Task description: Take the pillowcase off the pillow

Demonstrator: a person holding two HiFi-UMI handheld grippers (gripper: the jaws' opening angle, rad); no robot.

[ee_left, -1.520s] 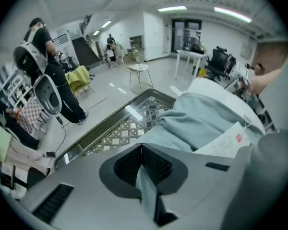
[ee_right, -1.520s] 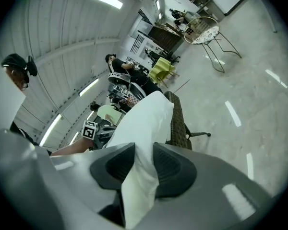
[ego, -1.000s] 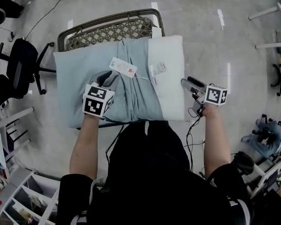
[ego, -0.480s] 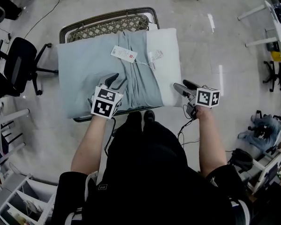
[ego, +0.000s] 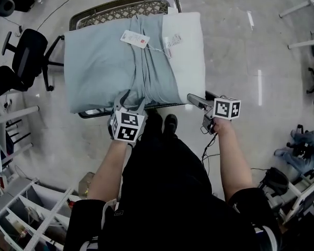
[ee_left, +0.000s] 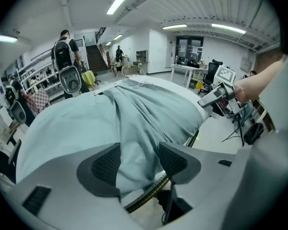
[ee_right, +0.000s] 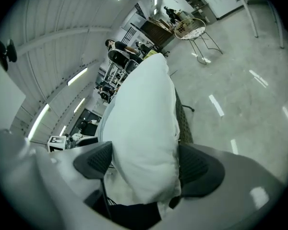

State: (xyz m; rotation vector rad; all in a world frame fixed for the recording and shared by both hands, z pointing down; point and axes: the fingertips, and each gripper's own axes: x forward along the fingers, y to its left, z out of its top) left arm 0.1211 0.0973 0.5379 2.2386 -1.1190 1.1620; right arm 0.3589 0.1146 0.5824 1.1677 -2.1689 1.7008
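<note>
1. Head view: the pillowcase (ego: 107,61) covers most of the pillow (ego: 191,46), which lies on a wicker seat (ego: 125,7).
2. The left tongs (ego: 131,99) are opening with a fold of case between them. The right tongs (ego: 199,98) are opening around the pillow's near corner.
3. With both loosening, any pull may drag the pillow off the seat.
4. The case's mouth is probably at the bunched folds; its far side is hidden.

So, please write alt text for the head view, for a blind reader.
A white pillow, partly inside a pale blue pillowcase, lies on a woven chair. The left gripper, jaws opening, straddles the pillowcase's near edge; the right gripper likewise straddles the pillow's corner.
</note>
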